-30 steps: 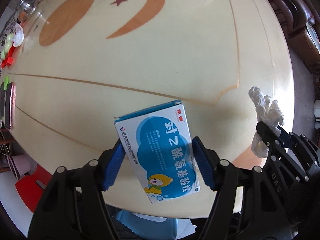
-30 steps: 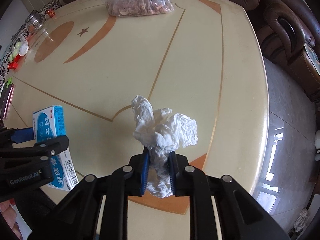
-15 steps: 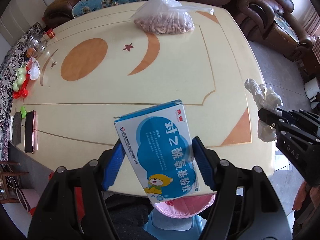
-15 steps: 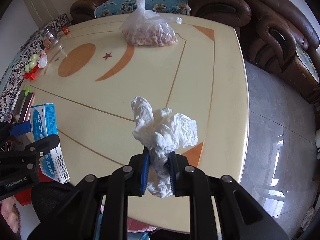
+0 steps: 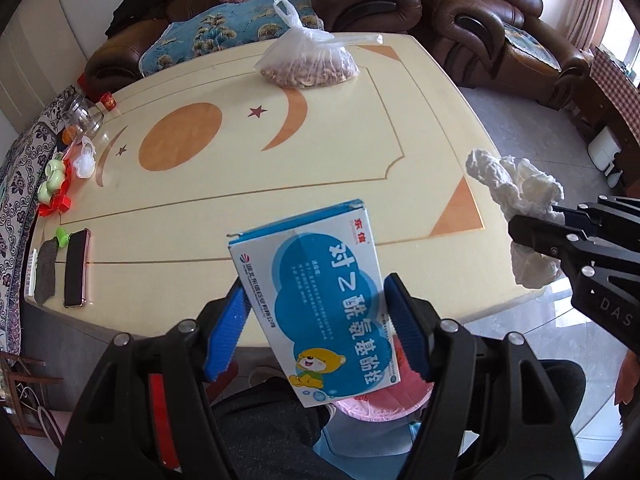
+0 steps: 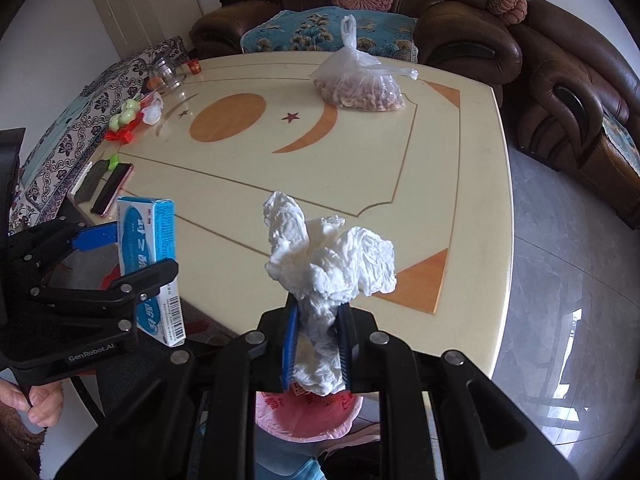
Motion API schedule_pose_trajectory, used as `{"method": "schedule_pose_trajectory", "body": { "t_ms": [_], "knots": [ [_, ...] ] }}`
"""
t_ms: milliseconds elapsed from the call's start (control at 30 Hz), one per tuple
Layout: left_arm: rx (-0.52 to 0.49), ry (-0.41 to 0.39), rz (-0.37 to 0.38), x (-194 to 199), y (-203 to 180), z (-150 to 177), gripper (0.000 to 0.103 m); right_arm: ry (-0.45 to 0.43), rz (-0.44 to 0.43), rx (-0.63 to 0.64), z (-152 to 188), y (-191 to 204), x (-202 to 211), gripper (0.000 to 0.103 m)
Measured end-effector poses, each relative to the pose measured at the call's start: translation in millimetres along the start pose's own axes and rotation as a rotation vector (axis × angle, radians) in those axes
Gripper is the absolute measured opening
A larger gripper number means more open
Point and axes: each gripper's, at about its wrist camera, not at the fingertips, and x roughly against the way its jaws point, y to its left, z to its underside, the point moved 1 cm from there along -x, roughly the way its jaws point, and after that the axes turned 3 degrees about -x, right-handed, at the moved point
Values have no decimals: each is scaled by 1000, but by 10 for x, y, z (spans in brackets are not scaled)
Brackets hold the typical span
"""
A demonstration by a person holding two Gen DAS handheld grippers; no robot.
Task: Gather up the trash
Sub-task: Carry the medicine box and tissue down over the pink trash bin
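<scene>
My left gripper (image 5: 316, 326) is shut on a blue and white medicine box (image 5: 316, 300), held in the air above the near edge of the cream table (image 5: 320, 152). The same box (image 6: 150, 264) shows at the left of the right wrist view, in the left gripper (image 6: 120, 256). My right gripper (image 6: 316, 344) is shut on a crumpled white tissue (image 6: 328, 260), also lifted off the table. That tissue (image 5: 516, 200) appears at the right of the left wrist view. Below both grippers a pink-lined bin (image 6: 308, 412) sits by the table's near edge.
A clear bag of nuts (image 5: 308, 64) lies at the table's far side. A phone (image 5: 76, 268), a glass jar (image 5: 86, 120), small toys (image 5: 54, 184) and a white wad (image 5: 85, 162) line the left edge. Brown sofas (image 6: 568, 92) stand behind and right; a person's hand (image 6: 36, 400) holds the left gripper.
Both grippers have risen and drawn back from the table with the box and tissue still held. More of the room and the pink bin below have come into view.
</scene>
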Motion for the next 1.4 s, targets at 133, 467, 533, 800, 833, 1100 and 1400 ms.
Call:
{"method": "schedule_pose_trajectory", "body": {
  "t_ms": [133, 467, 533, 800, 833, 1100, 1400],
  "knots": [
    [-30, -22, 19, 68, -60, 233, 67, -8, -13, 17, 229, 121, 70, 18],
    [-79, -2, 42, -113, -178, 645, 67, 11, -9, 32, 699, 246, -38, 18],
    [-77, 21, 61, -189, -195, 731, 67, 13, -2, 35, 786, 260, -77, 18],
    [-110, 69, 116, -474, -318, 1042, 67, 23, 16, 18, 1100, 226, -288, 18],
    [-111, 74, 123, -514, -326, 1075, 67, 23, 18, 15, 1136, 218, -314, 18],
    [-110, 106, 161, -822, -346, 1280, 67, 41, 11, -38, 1398, 109, -660, 18],
    [-78, 173, 213, -1253, -387, 1530, 67, 70, 12, -62, 1762, 122, -1057, 18]
  ]
}}
